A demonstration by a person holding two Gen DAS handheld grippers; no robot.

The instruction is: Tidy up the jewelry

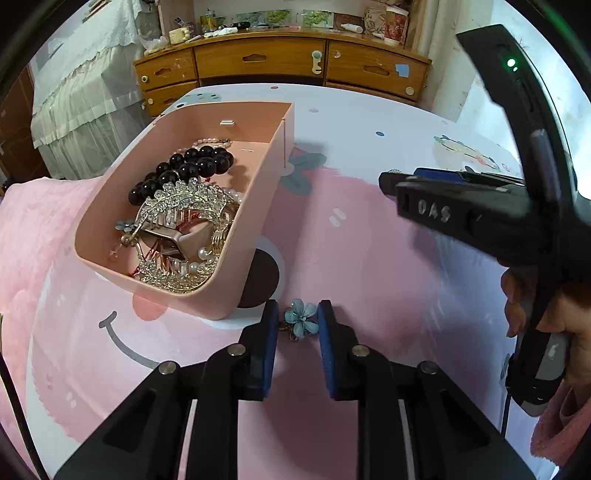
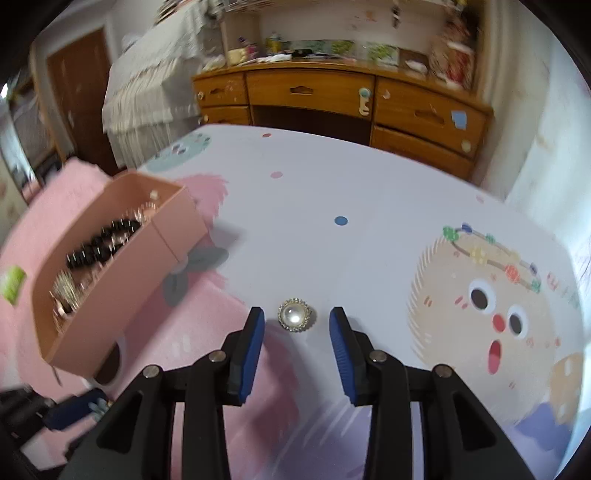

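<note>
The left gripper (image 1: 297,317) has its fingers spread either side of a blue flower clip (image 1: 301,318) lying on the surface, the pads not yet touching it. The right gripper (image 2: 297,321), also spread, frames a round pearl brooch (image 2: 294,315) just ahead of its tips. Beyond, left of both, sits the pink box (image 1: 258,192) of jewelry, nearer the left gripper.

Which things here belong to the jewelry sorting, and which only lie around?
Belong to the job:
- blue flower ornament between the open left gripper fingers
- pearl brooch ahead of the open right gripper
- pink box holding black bead bracelet and gold hair comb

Just lying about:
- wooden dresser
- cartoon tablecloth
- paper cup
</note>
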